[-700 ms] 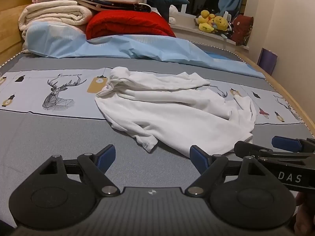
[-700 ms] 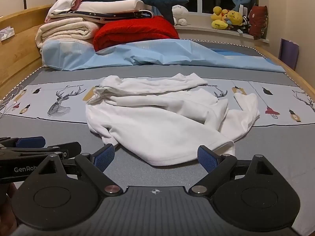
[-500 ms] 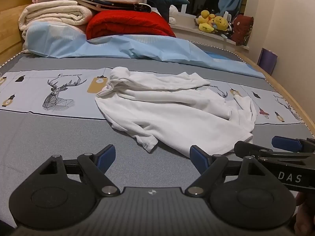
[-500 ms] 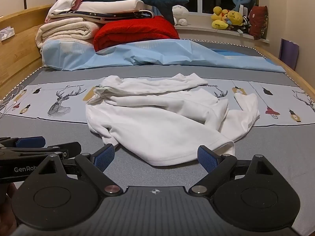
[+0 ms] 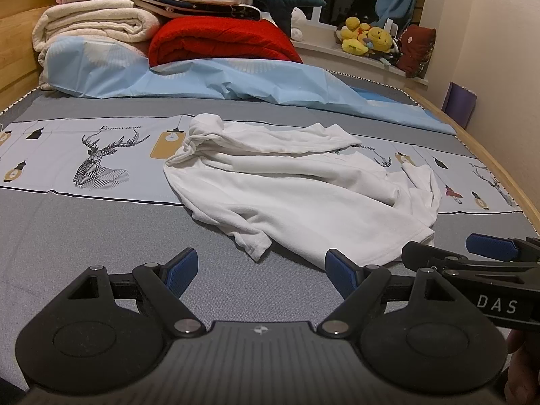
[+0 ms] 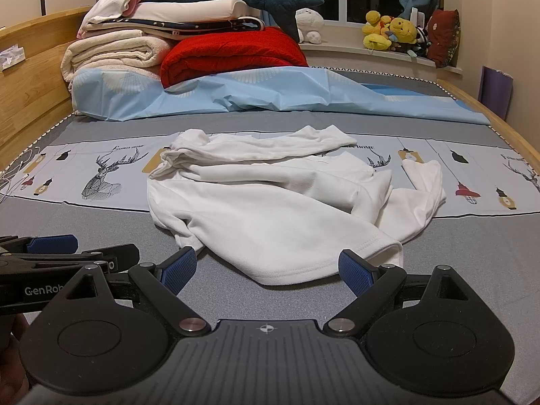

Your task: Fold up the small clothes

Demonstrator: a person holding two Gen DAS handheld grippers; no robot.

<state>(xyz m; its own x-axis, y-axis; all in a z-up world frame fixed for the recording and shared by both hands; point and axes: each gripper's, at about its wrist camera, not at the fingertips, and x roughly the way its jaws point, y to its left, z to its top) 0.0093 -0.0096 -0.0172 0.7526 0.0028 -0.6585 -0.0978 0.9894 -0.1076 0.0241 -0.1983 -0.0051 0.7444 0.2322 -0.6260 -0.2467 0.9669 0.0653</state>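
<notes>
Crumpled, white garment (image 5: pixel 297 195) lying across the bed (image 5: pixel 67 233), long axis left to right, hem nearest; left gripper (image 5: pixel 260 270) and right gripper (image 6: pixel 266 266) both spread wide, empty

Left gripper (image 5: pixel 261 268) and right gripper (image 6: pixel 266 268) gape wide, side by side, angled downward.

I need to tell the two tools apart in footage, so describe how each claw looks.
Both are matte black plastic with round hinge discs, silver pivot pins, a ribbed grey base and blue textured pads. The left claw shows white "GenRob" lettering on its side in the right view; the right claw shows "DAS" in the left view.
</notes>
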